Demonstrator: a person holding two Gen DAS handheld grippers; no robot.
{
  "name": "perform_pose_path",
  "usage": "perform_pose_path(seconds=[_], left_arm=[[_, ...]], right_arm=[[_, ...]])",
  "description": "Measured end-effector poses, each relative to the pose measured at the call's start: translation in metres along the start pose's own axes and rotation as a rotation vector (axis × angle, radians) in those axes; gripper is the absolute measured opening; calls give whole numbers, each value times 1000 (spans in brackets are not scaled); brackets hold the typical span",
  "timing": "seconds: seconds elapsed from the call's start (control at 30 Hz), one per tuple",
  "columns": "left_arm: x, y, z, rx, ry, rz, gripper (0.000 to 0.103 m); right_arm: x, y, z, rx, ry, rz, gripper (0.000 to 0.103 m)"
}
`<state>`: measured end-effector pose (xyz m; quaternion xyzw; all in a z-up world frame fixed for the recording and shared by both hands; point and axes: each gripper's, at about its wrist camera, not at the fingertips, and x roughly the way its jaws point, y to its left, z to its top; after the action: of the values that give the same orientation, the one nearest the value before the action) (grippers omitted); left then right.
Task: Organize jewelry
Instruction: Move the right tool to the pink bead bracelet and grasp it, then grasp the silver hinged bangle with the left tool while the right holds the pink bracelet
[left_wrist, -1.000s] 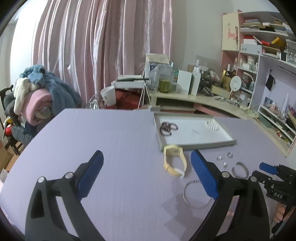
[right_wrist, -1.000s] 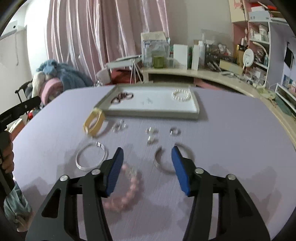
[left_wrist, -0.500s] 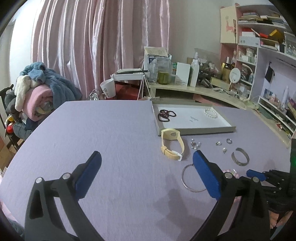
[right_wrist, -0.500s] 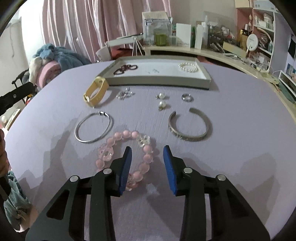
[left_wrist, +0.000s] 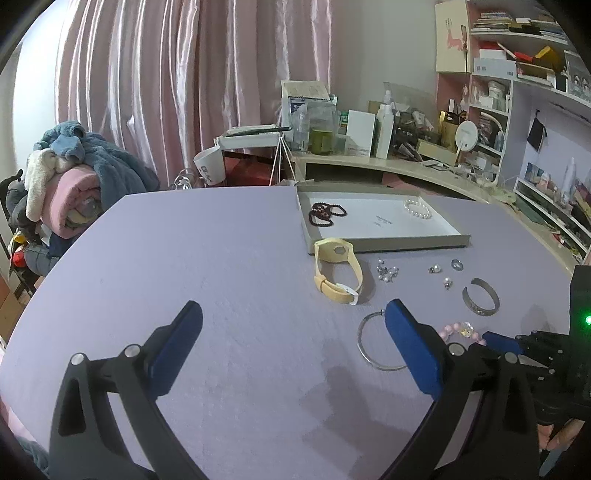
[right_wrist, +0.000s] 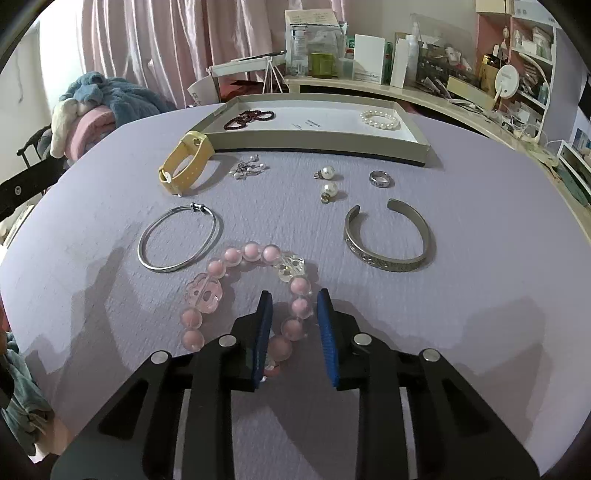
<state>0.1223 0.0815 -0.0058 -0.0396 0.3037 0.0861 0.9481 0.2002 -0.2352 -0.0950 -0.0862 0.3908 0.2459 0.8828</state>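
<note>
Between right hand-held gripper pads: pink bead bracelet, flat

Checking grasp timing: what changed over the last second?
The right gripper came down over the pink bead bracelet; its jaws have just been closing, beads between them, with gaps still visible at the pads. The left gripper stayed open and empty. Tray and other jewelry unmoved.
</note>
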Motion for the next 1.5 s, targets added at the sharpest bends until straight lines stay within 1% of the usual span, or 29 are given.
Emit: perform_pose_path(seconds=[0.17,0.27,0.37,0.5,0.8,1.07,1.2,1.27,1.33,1.43,1.5], left_arm=[[4,-3,-3,2,13,-6,99],[7,-5,-4,2,23,-12,99],[10,-7,-6,6,35,-18,99],[15,-11,-9,11,52,-29,99],[34,-27,-20,27,115,-60,99],[55,-55,-28,63,173,-79,99],[68,-69,-28,84,206,-57,99],[76,-74,-28,82,247,-61,99],[80,-78,-29,80,269,-60,99],[86,-86,-29,100,289,-37,99],[91,-90,-28,111,298,-6,99]], right_arm=[[1,2,1,-12,-5,-4,23],[1,3,0,-24,-12,-9,14],[-1,3,-2,-27,-12,-11,14],[-7,-10,-2,12,-18,-18,14],[-54,-47,11,95,-146,-31,14],[-77,-66,22,138,-221,-45,14],[-80,-77,23,160,-231,-45,14],[-79,-80,23,168,-229,-41,14],[-78,-81,22,171,-227,-39,14],[-78,-83,20,177,-224,-33,14],[-78,-83,21,181,-223,-28,14]])
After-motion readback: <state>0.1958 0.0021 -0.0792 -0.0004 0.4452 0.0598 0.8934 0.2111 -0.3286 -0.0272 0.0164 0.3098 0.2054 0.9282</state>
